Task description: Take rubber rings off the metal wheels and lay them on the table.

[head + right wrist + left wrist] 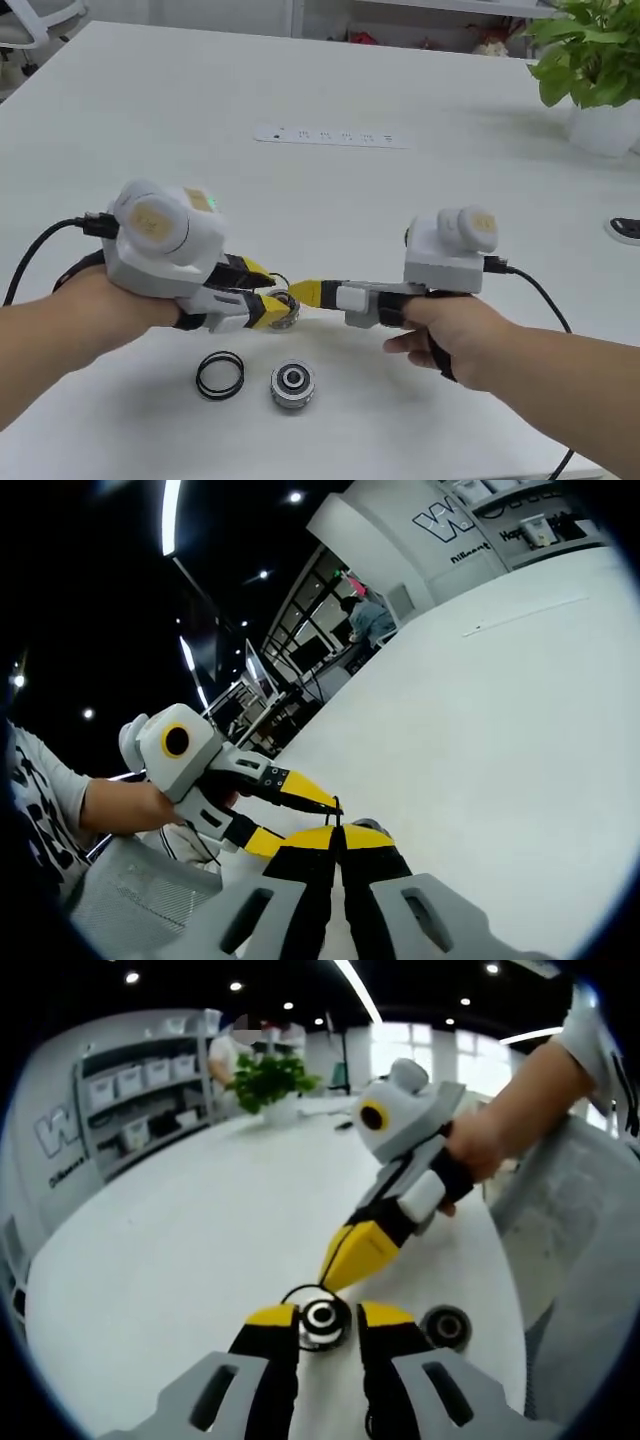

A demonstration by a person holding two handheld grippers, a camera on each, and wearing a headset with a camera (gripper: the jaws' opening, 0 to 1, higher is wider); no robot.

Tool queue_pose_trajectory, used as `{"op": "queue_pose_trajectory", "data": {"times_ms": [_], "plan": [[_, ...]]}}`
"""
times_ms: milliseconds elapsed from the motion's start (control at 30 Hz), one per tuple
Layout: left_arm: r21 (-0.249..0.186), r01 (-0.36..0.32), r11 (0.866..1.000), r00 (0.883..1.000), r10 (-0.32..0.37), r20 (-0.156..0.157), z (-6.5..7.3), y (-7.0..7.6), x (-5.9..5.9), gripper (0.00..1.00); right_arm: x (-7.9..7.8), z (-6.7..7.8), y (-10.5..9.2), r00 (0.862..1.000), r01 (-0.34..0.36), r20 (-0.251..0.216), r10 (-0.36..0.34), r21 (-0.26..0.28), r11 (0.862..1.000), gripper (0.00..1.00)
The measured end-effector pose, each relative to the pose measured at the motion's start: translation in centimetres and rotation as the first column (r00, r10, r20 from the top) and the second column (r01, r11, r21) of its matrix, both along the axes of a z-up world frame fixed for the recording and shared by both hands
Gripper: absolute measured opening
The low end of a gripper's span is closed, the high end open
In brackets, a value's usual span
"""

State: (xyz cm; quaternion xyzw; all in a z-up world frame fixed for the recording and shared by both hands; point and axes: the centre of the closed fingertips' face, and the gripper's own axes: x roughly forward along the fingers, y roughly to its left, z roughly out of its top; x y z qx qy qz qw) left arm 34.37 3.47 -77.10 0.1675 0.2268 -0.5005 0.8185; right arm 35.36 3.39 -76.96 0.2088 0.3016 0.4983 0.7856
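My left gripper (328, 1312) is shut on a small metal wheel (321, 1320), held just above the white table (400, 200). A thin black rubber ring (297, 1294) stands partly off that wheel. My right gripper (340, 842) comes in from the right, its yellow jaws shut on the ring's edge. In the head view the left gripper (277, 296) and the right gripper (303, 293) meet tip to tip at the wheel (288, 313). On the table below them lie loose black rubber rings (220, 375) and a bare metal wheel (292, 383).
A white power strip (330, 137) lies across the middle of the table. A potted plant (590, 60) stands at the far right corner, with a dark round fitting (625, 228) at the right edge. Cables trail from both grippers.
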Motion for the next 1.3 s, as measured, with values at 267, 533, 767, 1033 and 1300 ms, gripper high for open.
{"op": "queue_pose_trajectory", "data": {"times_ms": [267,533,767,1033,1300], "plan": [[-0.018,-0.004,1.000,1.000,0.004,0.014,1.1,0.7,-0.4,0.31,0.2,0.7,-0.2,1.000,0.011,0.006,-0.011,0.019,1.000,0.00],[-0.031,-0.035,0.999,0.999,0.036,0.025,1.7,1.6,-0.2,0.41,0.3,1.4,-0.3,1.000,0.024,0.004,-0.024,0.040,0.999,0.00],[-0.056,-0.046,0.997,0.998,0.047,0.030,2.5,2.0,-0.4,0.46,0.0,1.8,-0.1,1.000,0.016,0.003,-0.016,0.051,0.999,0.00],[-0.069,-0.056,0.996,0.998,0.059,0.037,3.1,3.0,-1.0,0.50,-0.3,2.5,0.0,1.000,0.012,0.005,-0.012,0.066,0.998,0.00],[-0.078,-0.072,0.994,0.996,0.076,0.049,3.8,4.1,-1.4,0.55,-0.8,3.2,0.4,1.000,0.003,0.005,-0.003,0.081,0.997,0.00]]}}
